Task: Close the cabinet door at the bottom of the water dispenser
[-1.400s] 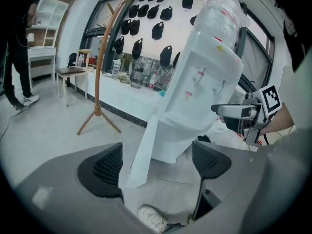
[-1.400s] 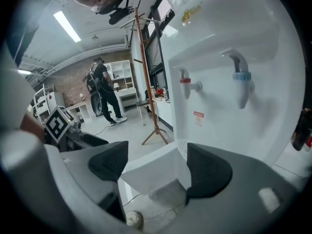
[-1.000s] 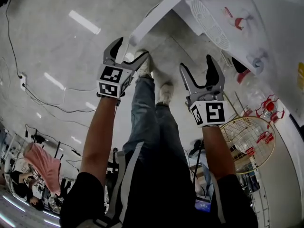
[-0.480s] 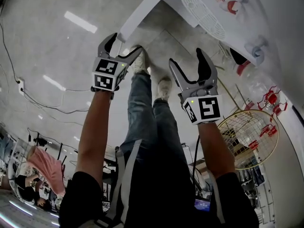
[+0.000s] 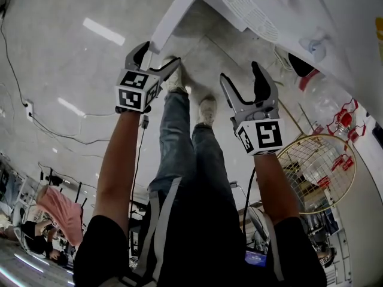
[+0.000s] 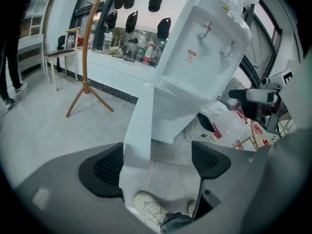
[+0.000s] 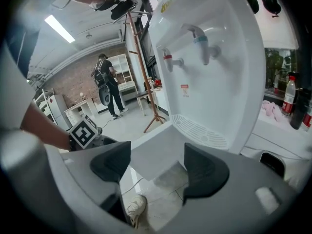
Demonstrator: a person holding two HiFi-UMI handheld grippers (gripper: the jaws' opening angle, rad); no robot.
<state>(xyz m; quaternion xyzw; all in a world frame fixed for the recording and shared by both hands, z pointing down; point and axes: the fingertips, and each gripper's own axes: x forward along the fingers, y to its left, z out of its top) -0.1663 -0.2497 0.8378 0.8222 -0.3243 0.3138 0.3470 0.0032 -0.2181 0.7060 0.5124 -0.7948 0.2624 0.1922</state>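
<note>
The white water dispenser (image 5: 269, 17) stands on the floor ahead, with its bottom cabinet door (image 5: 179, 11) swung open toward me. My left gripper (image 5: 157, 57) is open at the door's free edge. In the left gripper view the door (image 6: 139, 126) shows between the jaws, close beside the left pad (image 6: 109, 167); I cannot tell whether they touch. My right gripper (image 5: 242, 76) is to its right, in front of the open cabinet. Its jaws are closing, with nothing pressed between them. The door panel (image 7: 158, 155) and drip tray (image 7: 200, 130) lie beyond the right gripper (image 7: 156, 167).
My shoes (image 5: 206, 109) stand on the tiled floor just before the cabinet. A round wire rack (image 5: 317, 172) sits at the right beside the dispenser. Cables (image 5: 36, 118) run along the floor at left. A wooden coat stand (image 6: 87, 57) and a counter stand behind.
Both grippers have shifted slightly forward and down toward the dispenser's base. The left jaws now sit nearer the door's edge. The door has not swung.
</note>
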